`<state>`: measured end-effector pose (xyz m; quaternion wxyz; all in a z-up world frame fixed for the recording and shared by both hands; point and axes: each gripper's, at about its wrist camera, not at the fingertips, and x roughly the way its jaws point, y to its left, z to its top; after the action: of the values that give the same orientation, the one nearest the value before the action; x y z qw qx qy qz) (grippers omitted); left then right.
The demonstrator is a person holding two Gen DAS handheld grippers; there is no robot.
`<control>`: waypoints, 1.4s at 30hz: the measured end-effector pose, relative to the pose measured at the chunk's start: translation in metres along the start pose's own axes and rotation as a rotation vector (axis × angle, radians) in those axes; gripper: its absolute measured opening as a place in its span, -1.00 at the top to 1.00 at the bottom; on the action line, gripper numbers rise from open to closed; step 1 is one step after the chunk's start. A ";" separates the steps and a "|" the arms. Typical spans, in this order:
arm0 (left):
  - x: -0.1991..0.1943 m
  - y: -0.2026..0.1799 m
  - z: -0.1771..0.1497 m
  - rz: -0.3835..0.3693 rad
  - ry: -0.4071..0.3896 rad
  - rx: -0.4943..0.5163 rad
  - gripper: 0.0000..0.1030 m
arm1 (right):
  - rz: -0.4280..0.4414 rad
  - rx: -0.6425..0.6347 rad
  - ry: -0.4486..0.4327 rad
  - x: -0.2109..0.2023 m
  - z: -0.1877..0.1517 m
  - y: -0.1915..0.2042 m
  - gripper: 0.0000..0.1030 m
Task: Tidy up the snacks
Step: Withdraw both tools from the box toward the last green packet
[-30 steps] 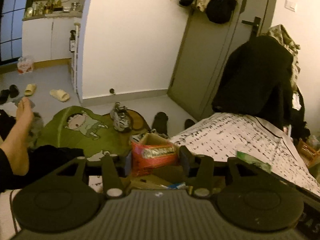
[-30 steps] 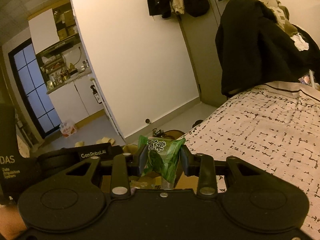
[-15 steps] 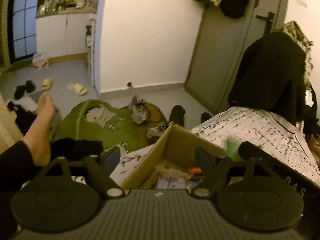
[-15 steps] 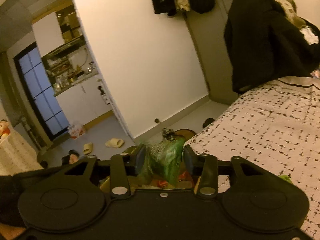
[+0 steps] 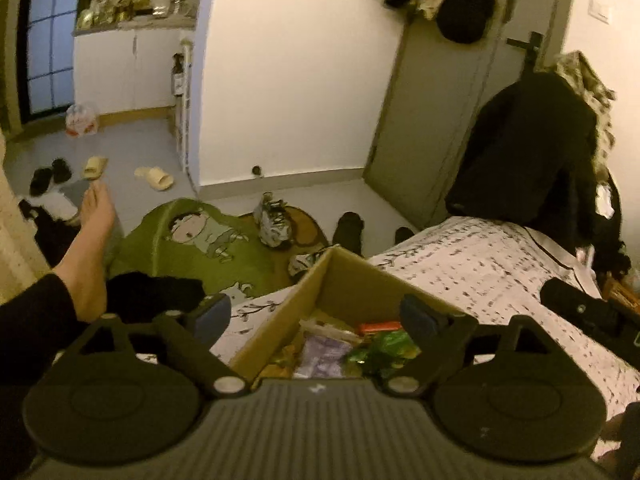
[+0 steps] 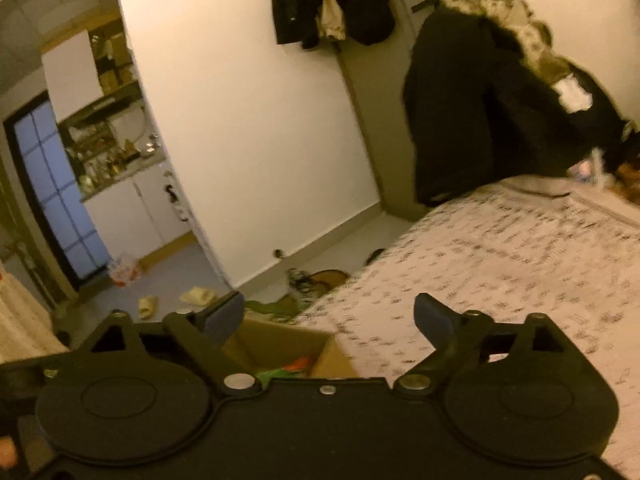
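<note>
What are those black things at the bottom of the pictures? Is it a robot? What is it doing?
No robot: a person holds a two-finger grabber in each hand, each with a camera looking along its fingers. One picture is from the left gripper, the other from the right gripper. Both have just been opening, and nothing is between their fingers now. A cardboard box sits on the patterned bed. Inside lie snacks, such as a green packet and a purple packet. A bare foot shows on the left.
</note>
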<state>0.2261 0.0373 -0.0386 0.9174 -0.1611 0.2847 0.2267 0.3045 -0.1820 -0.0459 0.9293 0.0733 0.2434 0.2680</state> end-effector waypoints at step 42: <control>0.001 -0.134 -0.057 -0.220 0.031 0.035 -0.66 | -0.152 0.239 0.086 -0.020 0.010 -0.124 -0.64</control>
<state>0.2694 -0.0999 -0.0612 0.9348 -0.1787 0.2836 0.1173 0.3515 -0.2976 -0.0616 0.9202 0.1533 0.3182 0.1689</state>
